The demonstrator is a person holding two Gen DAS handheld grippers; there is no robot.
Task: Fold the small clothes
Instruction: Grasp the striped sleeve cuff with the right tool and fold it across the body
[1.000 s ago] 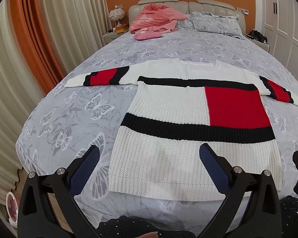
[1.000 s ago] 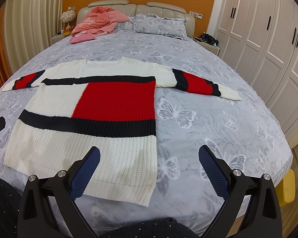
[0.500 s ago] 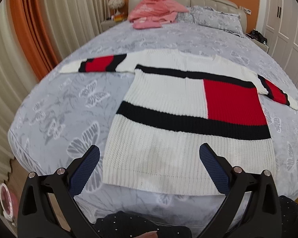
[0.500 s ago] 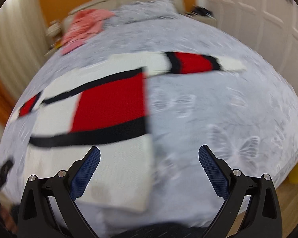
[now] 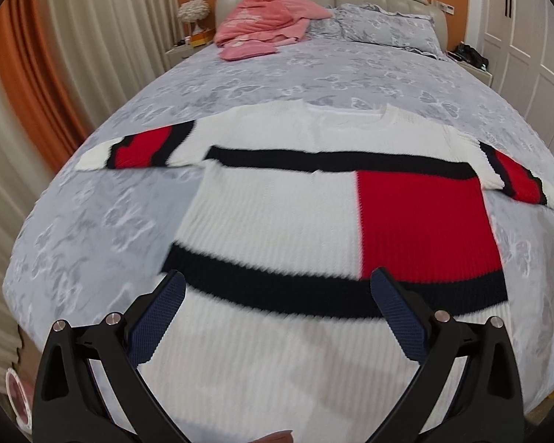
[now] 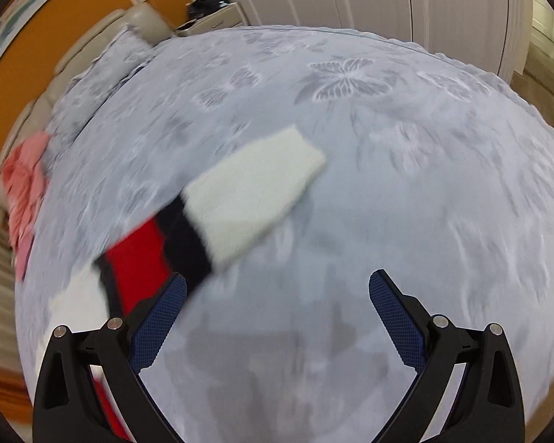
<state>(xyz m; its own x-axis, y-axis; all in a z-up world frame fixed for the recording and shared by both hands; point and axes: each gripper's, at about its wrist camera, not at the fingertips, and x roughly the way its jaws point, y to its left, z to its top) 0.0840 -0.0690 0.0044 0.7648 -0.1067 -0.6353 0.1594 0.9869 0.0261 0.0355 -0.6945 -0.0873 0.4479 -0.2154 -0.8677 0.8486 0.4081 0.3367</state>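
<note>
With both claws spread wide and empty, your right gripper [image 6: 277, 284] nears the white-cuffed red-and-black knitted sweater sleeve [image 6: 255, 192] at frame centre; pinch its cuff next.

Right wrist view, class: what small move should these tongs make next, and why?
Probably ease the open right tongs forward and down onto the white cuff of the sweater's sleeve, which lies flat on the bedspread just ahead, ungrasped, ready to fold inward.
</note>
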